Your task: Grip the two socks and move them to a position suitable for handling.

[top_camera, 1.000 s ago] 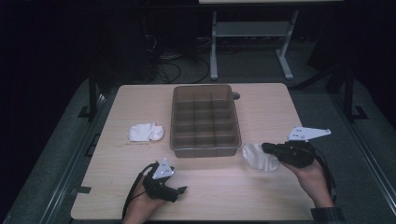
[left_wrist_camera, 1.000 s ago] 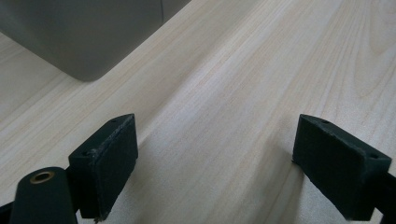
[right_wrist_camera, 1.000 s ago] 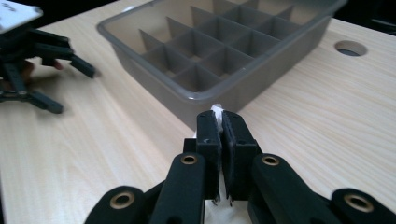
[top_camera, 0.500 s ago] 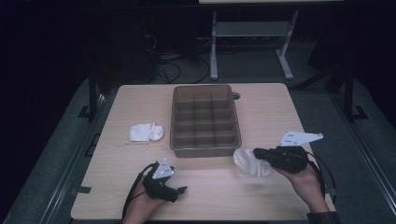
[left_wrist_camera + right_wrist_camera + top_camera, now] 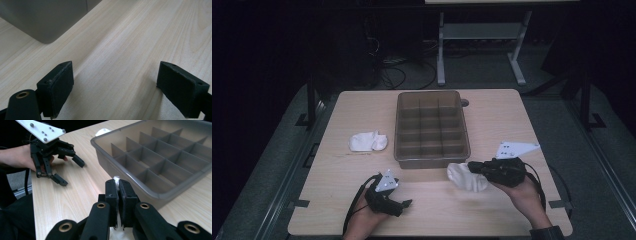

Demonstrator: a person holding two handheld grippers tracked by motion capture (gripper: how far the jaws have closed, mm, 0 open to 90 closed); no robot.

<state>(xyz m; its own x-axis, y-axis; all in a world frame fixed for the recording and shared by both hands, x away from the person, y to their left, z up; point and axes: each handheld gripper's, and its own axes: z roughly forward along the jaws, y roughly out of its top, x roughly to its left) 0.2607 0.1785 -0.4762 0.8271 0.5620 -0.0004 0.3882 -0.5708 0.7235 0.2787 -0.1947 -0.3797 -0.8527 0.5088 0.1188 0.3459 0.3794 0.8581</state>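
1. Left gripper [image 5: 404, 202]: positioned at the near edge of the table [image 5: 512, 115], held in the person's left hand. Jaws stand wide apart with bare table surface between them; nothing is gripped.
2. Right gripper [image 5: 472, 166]: positioned at the near right of the table, pointing toward the left. Jaws are pressed together on a white cloth [image 5: 466, 176], a thin strip of which shows between the pads in the right gripper view.
3. White cloth: hangs bunched from the right gripper's tips, just in front of the near right corner of the tray [image 5: 398, 150].
4. Tray: grey, divided into compartments, placed at table centre. All visible compartments hold nothing.
5. Second white cloth [image 5: 368, 141]: lies on the table left of the tray, well apart from both grippers.
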